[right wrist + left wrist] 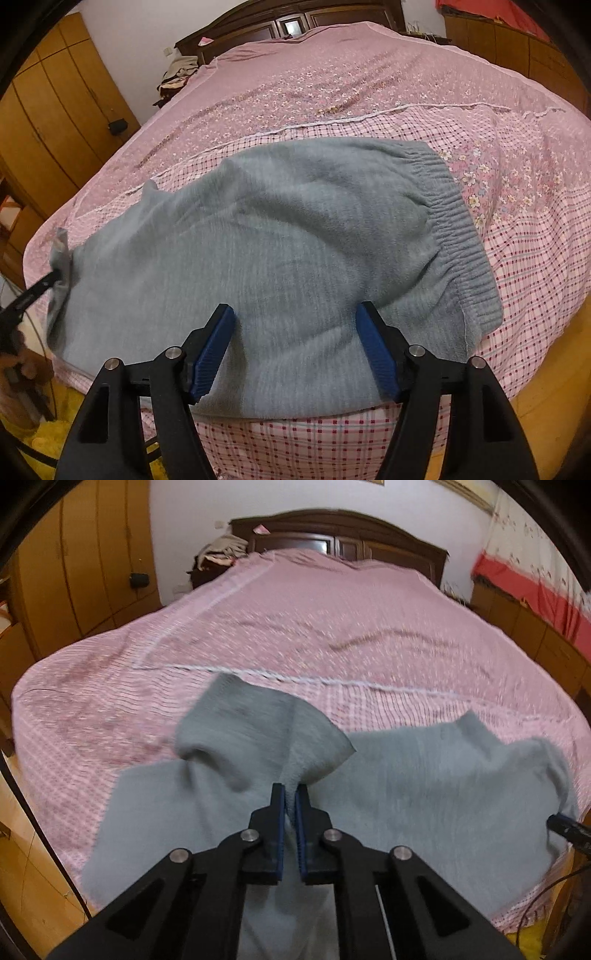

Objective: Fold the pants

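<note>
Left tongs (pixel 290 794) are pinched tight on a bunched edge of the grey pants (pixel 258 258), lifting that end into a peak; right tongs (pixel 295 321) stand wide, pads apart over the cloth near the waistband (pixel 454 236), gripping nothing.

Largest first: the bed (pixel 332 74), pink cover, carries the pants along its near edge, waistband to the right. We judge the fold is just starting, the leg end raised to travel toward the waistband. Next move calls for the right tongs to pin or take the waist end so the cloth does not drag.

Containers: wardrobe (pixel 44 122) at left, doors shut, contents unseen.
</note>
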`<action>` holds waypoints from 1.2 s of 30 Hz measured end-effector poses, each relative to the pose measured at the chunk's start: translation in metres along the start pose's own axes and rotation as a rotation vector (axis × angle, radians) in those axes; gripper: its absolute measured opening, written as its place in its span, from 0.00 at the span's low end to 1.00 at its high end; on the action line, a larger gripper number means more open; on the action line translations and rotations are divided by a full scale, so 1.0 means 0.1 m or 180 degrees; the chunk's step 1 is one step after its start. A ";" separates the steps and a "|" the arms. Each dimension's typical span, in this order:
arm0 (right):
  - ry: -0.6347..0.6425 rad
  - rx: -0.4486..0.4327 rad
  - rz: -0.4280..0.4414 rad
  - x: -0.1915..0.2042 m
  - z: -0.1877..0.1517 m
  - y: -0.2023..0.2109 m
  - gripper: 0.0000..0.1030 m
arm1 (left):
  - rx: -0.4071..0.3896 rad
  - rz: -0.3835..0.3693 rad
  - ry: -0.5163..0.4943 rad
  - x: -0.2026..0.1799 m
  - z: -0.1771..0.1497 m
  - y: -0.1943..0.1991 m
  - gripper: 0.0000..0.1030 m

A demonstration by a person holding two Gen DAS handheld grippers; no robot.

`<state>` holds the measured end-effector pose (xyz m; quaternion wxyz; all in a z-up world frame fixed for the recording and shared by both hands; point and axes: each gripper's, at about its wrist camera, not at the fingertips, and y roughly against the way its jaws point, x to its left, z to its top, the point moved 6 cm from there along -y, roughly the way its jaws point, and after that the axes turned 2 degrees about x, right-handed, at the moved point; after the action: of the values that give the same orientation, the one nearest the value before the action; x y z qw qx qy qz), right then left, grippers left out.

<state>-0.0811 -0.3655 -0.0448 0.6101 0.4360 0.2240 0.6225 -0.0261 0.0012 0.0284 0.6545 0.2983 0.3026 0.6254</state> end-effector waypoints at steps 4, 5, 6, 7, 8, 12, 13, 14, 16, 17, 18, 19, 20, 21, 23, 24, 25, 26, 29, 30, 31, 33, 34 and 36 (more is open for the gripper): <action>-0.0026 -0.0030 0.0034 -0.01 -0.01 0.01 0.68 | -0.0067 0.0034 0.0137 0.25 -0.02 0.22 0.05; -0.0039 -0.0035 0.0052 -0.02 0.00 0.01 0.68 | -0.0075 0.0040 0.0189 0.31 -0.03 0.26 0.05; -0.0058 -0.0037 0.0072 -0.03 0.00 0.02 0.68 | -0.0079 0.0044 0.0240 0.36 -0.04 0.28 0.05; -0.0085 -0.0036 0.0102 -0.04 0.00 0.02 0.68 | -0.0082 0.0052 0.0298 0.43 -0.05 0.32 0.05; -0.0103 -0.0034 0.0122 -0.05 0.00 0.03 0.68 | -0.0084 0.0066 0.0340 0.48 -0.06 0.34 0.05; -0.0164 -0.0029 0.0160 -0.06 0.01 0.04 0.68 | -0.0070 0.0215 0.0475 0.73 -0.16 0.42 0.05; -0.0162 -0.0027 0.0147 -0.05 0.01 0.05 0.68 | -0.0056 0.0240 0.0499 0.77 -0.18 0.42 0.05; -0.0148 -0.0028 0.0128 -0.04 0.01 0.05 0.68 | -0.0042 0.0270 0.0528 0.82 -0.21 0.43 0.05; -0.0069 -0.0005 0.0057 -0.01 0.02 0.06 0.68 | 0.0007 0.0329 0.0578 0.93 -0.28 0.42 0.05; -0.0034 0.0010 0.0021 0.01 0.03 0.06 0.68 | 0.0037 0.0356 0.0600 0.98 -0.32 0.41 0.05; -0.0011 0.0024 -0.0007 0.03 0.04 0.07 0.68 | 0.0066 0.0379 0.0626 1.02 -0.35 0.39 0.05; 0.0005 0.0048 -0.0036 0.05 0.06 0.07 0.68 | 0.0107 0.0392 0.0662 1.08 -0.40 0.36 0.05; 0.0011 0.0063 -0.0046 0.06 0.07 0.08 0.68 | 0.0145 0.0396 0.0693 1.11 -0.44 0.34 0.05; 0.0017 0.0075 -0.0040 0.08 0.09 0.09 0.68 | 0.0198 0.0380 0.0739 1.16 -0.50 0.32 0.06; 0.0053 0.0086 -0.0008 0.15 0.14 0.11 0.68 | 0.0245 0.0357 0.0801 1.21 -0.56 0.28 0.07; 0.0090 0.0090 0.0025 0.21 0.16 0.12 0.68 | 0.0258 0.0368 0.0839 1.26 -0.59 0.27 0.07; 0.0138 0.0105 0.0081 0.28 0.19 0.13 0.67 | 0.0259 0.0376 0.0862 1.28 -0.61 0.27 0.07; 0.0196 0.0132 0.0137 0.37 0.21 0.13 0.67 | 0.0262 0.0388 0.0890 1.31 -0.63 0.27 0.07; 0.0430 0.0202 0.0214 0.66 0.27 0.10 0.67 | 0.0261 0.0376 0.1001 1.42 -0.66 0.25 0.07; 0.0535 0.0225 0.0231 0.78 0.29 0.08 0.67 | 0.0262 0.0342 0.1047 1.46 -0.68 0.25 0.07; 0.0673 0.0252 0.0258 0.94 0.32 0.05 0.67 | 0.0263 0.0294 0.1095 1.49 -0.70 0.25 0.07; 0.0863 0.0295 0.0321 1.20 0.36 0.01 0.67 | 0.0261 0.0241 0.1169 1.54 -0.74 0.25 0.07; 0.0979 0.0334 0.0391 1.39 0.41 -0.04 0.67 | 0.0263 0.0239 0.1185 1.56 -0.76 0.25 0.07; 0.1140 0.0392 0.0510 1.67 0.43 -0.09 0.67 | 0.0270 0.0232 0.1221 1.60 -0.79 0.24 0.07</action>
<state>-0.0202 -0.2155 0.0147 0.4812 0.3713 0.3311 0.7217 -0.0967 0.1634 -0.0069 0.5485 0.2118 0.4368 0.6808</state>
